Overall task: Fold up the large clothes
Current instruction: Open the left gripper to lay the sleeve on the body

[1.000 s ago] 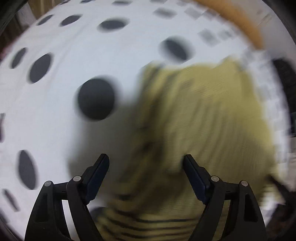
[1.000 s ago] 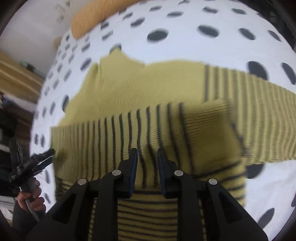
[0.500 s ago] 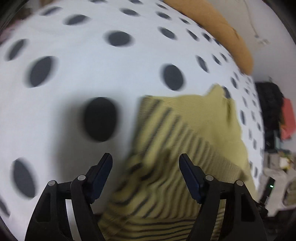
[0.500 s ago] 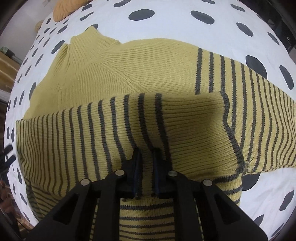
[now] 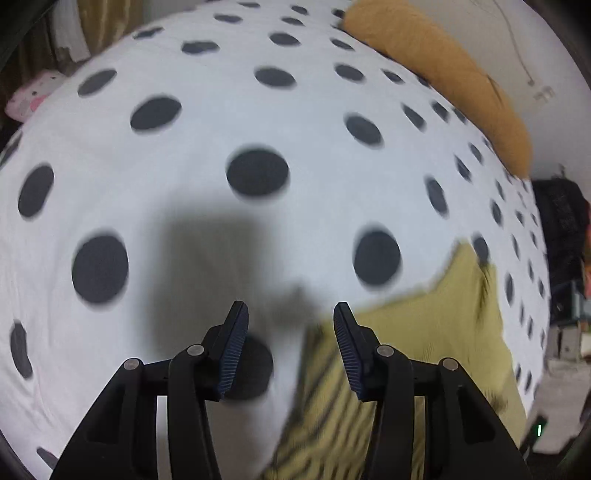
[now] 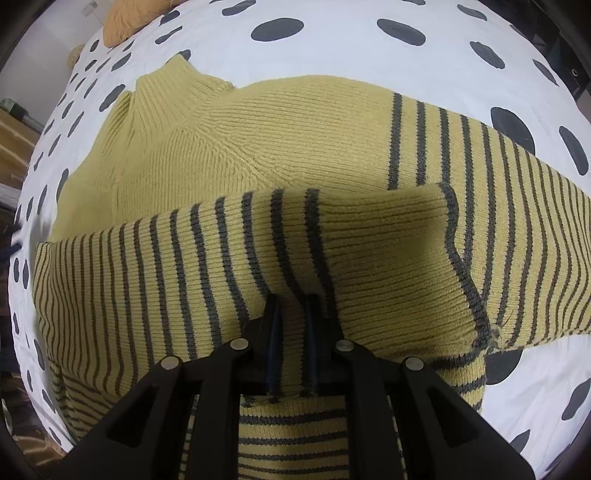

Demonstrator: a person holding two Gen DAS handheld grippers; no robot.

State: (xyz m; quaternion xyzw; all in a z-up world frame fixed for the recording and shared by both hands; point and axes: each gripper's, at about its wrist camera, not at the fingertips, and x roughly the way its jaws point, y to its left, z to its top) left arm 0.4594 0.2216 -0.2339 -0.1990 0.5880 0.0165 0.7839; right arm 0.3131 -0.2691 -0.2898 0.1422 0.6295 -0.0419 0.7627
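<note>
A yellow knit sweater (image 6: 295, 147) with dark stripes lies spread on the polka-dot bed sheet (image 6: 332, 44), collar toward the far left. One striped sleeve (image 6: 229, 266) is folded across its body. My right gripper (image 6: 293, 306) is shut on a pinch of that striped sleeve. My left gripper (image 5: 290, 319) is open and empty above the sheet (image 5: 221, 110), left of the sweater's edge (image 5: 424, 332), which shows blurred at lower right.
An orange pillow (image 5: 443, 74) lies along the bed's far right edge by the wall. It also shows in the right wrist view (image 6: 133, 14). Dark furniture (image 5: 561, 229) stands beyond the bed's right side. A pink soft item (image 5: 29, 96) sits at far left.
My left gripper has swung left off the sweater, over bare sheet, its jaws narrower than before. My right gripper has closed onto the striped sleeve and moved nearer the sweater.
</note>
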